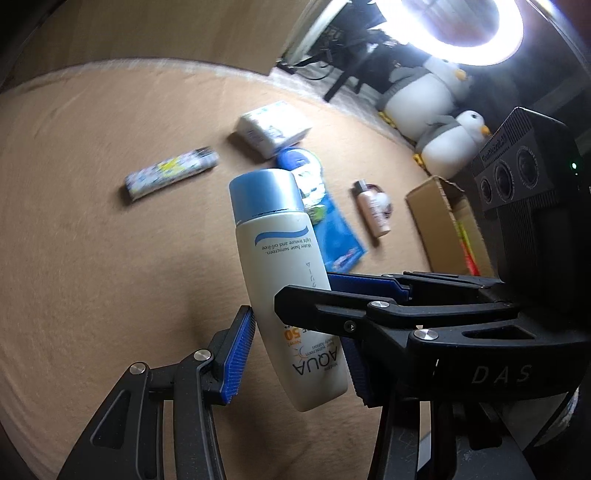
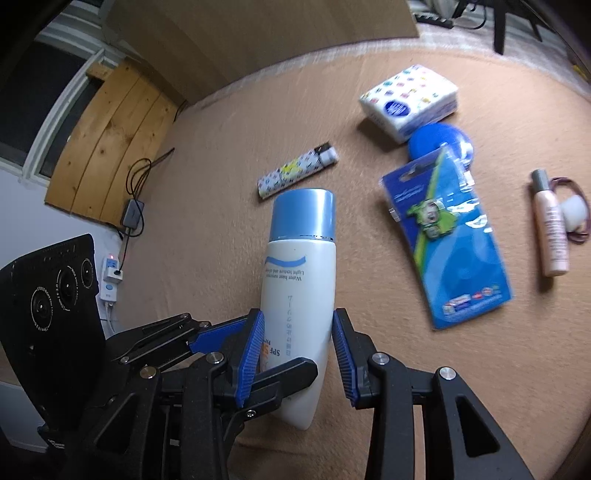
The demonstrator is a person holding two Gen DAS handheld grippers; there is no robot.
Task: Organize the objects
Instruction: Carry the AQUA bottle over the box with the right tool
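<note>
Tan carpeted surface (image 2: 207,192), lit from above by a ring light (image 1: 465,33). White plastic sunscreen bottle with a pale-blue cap (image 2: 299,288): raised off the carpet, cap tilted away, clamped low on its body by both the left gripper (image 1: 295,343) and the right gripper (image 2: 297,354). Behind it: patterned lighter (image 2: 295,171); blue carded toy pack (image 2: 450,236); tissue packet (image 2: 410,101); pink slim bottle (image 2: 550,229). Cardboard box (image 1: 447,225) at right.

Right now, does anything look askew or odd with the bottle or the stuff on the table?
Yes: both grippers hold the sunscreen bottle at once, left gripper and right gripper crossing at its lower body, and it leans. On the table, the blue card pack overlaps the blue disc.
</note>
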